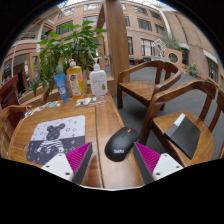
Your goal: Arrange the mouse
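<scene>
Gripper view, looking forward along the two fingers over a wooden table (100,125). The gripper (112,160) is spread wide and holds nothing — its two pink pads (72,160) angle up on either side with open space between them. A black mouse (122,143) lies flat on the table just ahead of the fingers, between the two pads but touching neither; there is a clear gap on each side.

To the left of the mouse sits a mouse mat (55,138) printed with a cartoon mouse figure in white, grey and black. The mouse is beside the mat, not on it.

Further back on the table stand a leafy green plant (62,45), an orange bottle (75,80) and a white bottle (98,82). Two wooden chairs stand to the right — the nearer one (185,125) has a dark notebook (186,133) lying on its seat. Buildings with windows (150,30) fill the background.
</scene>
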Tool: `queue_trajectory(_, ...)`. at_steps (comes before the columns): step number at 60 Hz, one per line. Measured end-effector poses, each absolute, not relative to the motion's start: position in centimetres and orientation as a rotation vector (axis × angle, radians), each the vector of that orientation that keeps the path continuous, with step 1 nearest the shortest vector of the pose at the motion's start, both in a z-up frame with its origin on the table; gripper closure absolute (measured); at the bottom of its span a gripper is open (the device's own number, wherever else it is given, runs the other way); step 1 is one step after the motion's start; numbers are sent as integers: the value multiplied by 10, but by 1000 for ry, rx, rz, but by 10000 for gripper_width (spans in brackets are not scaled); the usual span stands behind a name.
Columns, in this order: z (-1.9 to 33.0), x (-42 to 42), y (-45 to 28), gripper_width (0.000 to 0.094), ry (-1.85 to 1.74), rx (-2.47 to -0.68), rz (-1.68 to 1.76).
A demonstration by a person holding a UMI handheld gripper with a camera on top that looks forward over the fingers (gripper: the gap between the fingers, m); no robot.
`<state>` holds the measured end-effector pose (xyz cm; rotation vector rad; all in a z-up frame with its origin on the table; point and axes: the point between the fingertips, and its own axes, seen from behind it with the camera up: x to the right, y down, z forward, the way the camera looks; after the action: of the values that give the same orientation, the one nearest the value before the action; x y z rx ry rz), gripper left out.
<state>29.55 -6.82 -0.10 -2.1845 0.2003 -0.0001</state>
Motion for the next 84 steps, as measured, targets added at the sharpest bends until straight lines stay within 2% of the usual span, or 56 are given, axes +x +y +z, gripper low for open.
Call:
queue_trajectory(16, -8, 297, -32, 115, 190, -2190, -35)
queue_trajectory(21, -11, 304, -24, 217, 186, -2204, -90)
queue_trajectory(25, -9, 303, -18, 261, 173, -2200, -95)
queue_trajectory(27, -8, 303, -15, 342, 168, -2198, -99)
queue_trajectory(29, -8, 304, -13, 476, 169, -2198, -110)
queue_trajectory(34, -8, 302, -13, 488, 164, -2199, -127)
queue_trajectory(47, -4, 302, -14, 597, 201, -2202, -113)
queue_trajectory(52, 26, 308, -9, 598, 211, -2144, -151)
queue_trajectory(62, 153, 272, 7, 598, 166, -1906, -108)
queue_trajectory(65, 177, 248, 9, 598, 129, -1871, -75)
queue_trajectory(68, 186, 221, 13, 600, 87, -1862, -32)
queue_trajectory(71, 181, 193, 17, 600, 48, -1879, -3)
queue_trajectory(74, 161, 170, 21, 599, 6, -1921, 13)
queue_trajectory(84, 49, 110, 12, 591, -66, -2149, 82)
